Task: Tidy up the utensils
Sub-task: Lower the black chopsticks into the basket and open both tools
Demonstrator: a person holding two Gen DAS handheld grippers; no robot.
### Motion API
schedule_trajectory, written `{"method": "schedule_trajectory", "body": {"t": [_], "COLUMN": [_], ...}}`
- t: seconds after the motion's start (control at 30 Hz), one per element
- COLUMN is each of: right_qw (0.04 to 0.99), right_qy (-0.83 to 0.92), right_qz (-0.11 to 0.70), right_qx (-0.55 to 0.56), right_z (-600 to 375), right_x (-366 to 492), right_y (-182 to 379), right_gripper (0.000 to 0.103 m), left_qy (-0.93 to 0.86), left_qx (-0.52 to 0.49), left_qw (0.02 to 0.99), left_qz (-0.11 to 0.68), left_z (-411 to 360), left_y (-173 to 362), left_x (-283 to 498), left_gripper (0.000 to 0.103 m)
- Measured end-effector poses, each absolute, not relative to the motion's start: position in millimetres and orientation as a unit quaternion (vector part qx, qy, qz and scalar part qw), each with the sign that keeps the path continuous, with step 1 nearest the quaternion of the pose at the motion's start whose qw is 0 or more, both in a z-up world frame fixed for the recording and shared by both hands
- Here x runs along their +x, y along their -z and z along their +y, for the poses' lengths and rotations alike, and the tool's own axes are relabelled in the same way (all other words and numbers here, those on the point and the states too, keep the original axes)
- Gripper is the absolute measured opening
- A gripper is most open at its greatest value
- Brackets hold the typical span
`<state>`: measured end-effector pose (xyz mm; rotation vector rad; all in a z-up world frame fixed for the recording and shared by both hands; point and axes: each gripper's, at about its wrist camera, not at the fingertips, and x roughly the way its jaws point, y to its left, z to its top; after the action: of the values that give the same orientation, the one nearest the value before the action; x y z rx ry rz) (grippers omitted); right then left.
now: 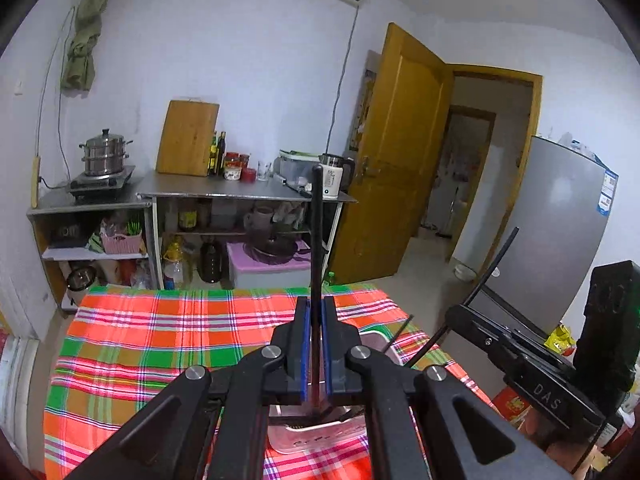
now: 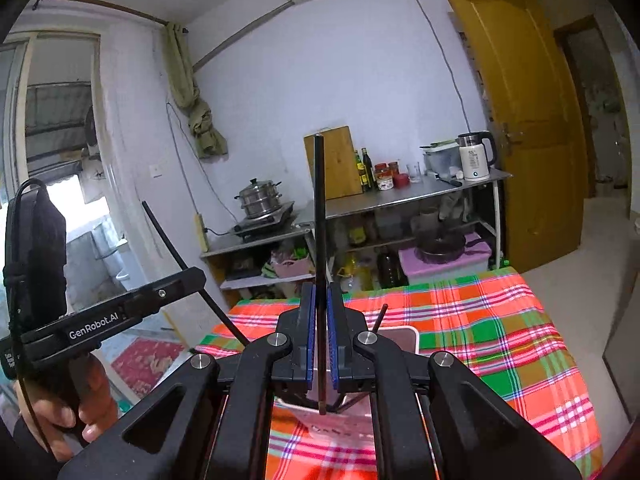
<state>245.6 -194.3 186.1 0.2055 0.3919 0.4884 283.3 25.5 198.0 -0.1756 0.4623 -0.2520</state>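
My left gripper is shut on a black chopstick that stands upright between its blue pads, held above the table. My right gripper is shut on a second black chopstick, also upright. Each gripper shows in the other's view: the right one at the right edge with its chopstick slanting up, the left one at the left. A metal tray lies on the plaid tablecloth under both grippers, mostly hidden; it also shows in the right wrist view. Another chopstick tip sticks up from it.
Behind the table stand steel shelves with a steamer pot, cutting board, bottles and a kettle. A yellow door stands open at the right, a fridge beside it.
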Motion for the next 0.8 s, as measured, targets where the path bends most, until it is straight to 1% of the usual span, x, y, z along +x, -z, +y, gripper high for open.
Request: {"method": "schedule_trajectory", "body": {"t": [0.2, 0.4, 0.5, 0.53, 0.57, 0.6, 0.8], "right_qw": [0.944, 0.938, 0.935, 0.934, 0.934, 0.935, 0.938], "right_qy": [-0.238, -0.24, -0.243, -0.244, -0.243, -0.242, -0.247], "right_qz": [0.21, 0.236, 0.247, 0.25, 0.249, 0.248, 0.229], "right_qx": [0.093, 0.082, 0.078, 0.077, 0.077, 0.077, 0.085], "right_z": [-184, -179, -179, -179, -179, -180, -188], "right_x": [257, 264, 266, 265, 264, 264, 248], "right_y": [-165, -145, -141, -140, -140, -141, -153], "right_gripper": [0.005, 0.005, 0.006, 0.008, 0.013, 0.016, 0.017], "left_qy": [0.123, 0.122, 0.126, 0.126, 0.126, 0.126, 0.128], "left_qx": [-0.087, -0.091, -0.093, -0.093, -0.092, -0.091, -0.092], "left_qw": [0.953, 0.946, 0.946, 0.946, 0.947, 0.948, 0.953], "left_qz": [0.263, 0.285, 0.285, 0.284, 0.282, 0.278, 0.257], "left_z": [25, 27, 28, 29, 29, 29, 31], "left_y": [-164, -142, -141, -142, -143, -145, -156], "left_x": [304, 309, 305, 304, 302, 299, 279], "left_gripper": [0.005, 0.005, 0.005, 0.006, 0.007, 0.007, 0.008]}}
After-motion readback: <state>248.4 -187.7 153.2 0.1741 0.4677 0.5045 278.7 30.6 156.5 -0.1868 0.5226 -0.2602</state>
